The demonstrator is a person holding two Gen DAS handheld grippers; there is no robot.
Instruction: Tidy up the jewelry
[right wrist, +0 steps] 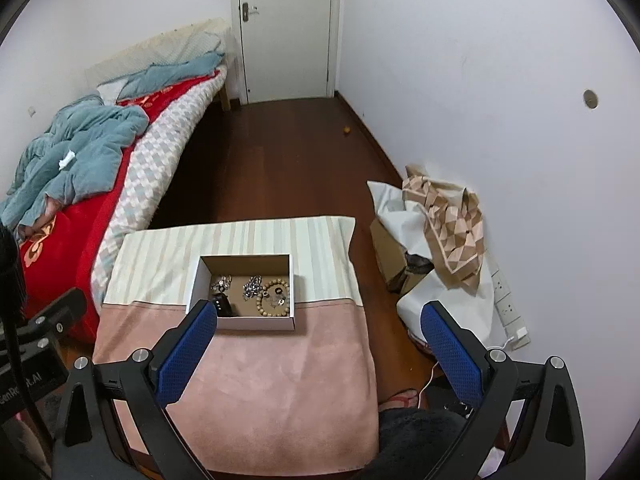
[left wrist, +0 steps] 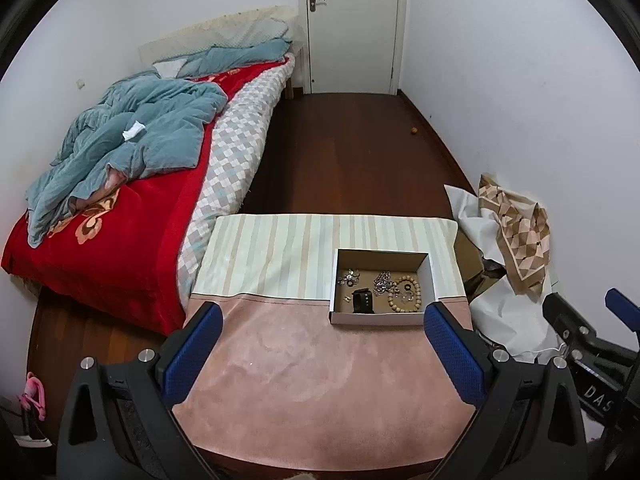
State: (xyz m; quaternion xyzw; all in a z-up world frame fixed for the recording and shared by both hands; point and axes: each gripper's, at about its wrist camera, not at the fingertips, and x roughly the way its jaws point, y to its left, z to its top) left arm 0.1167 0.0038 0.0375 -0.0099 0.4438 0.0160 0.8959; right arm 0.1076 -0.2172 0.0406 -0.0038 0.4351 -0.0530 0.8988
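Both tools hang high above the counter (left wrist: 320, 360), well back from the work. The left tool (left wrist: 323, 350) has its blue pads spread wide with nothing between them, and the right tool (right wrist: 319, 346) is just as released and empty.

All the jewelry sits in one shallow cardboard box (left wrist: 382, 317) at the far part of the counter, where the pink cloth meets the striped one. Inside I can make out a wooden bead bracelet (left wrist: 404, 294) toward the right, a tangle of silver chain (left wrist: 383, 282) in the middle, a smaller silver cluster (left wrist: 349, 277) at the back left, and a black band (left wrist: 363, 301) at the front — a watch, perhaps, though I can't be sure.

From the left tool the box lies ahead and to the right, its near wall just beyond the right pad's tip. From the right tool it lies ahead and left, with the left pad's tip overlapping the front-left corner in that view, above it and not touching.

My guess is that the sorting hasn't started, and the first reach should be for a piece lying clear of the others — the bracelet or the black band. Come down steeply inside the walls, narrow the opening before entering, and pinch one strand of beads, not the whole loop. The chain looks likely to snag its neighbours, so I'd leave it till later. The free tool could steady the box wall.
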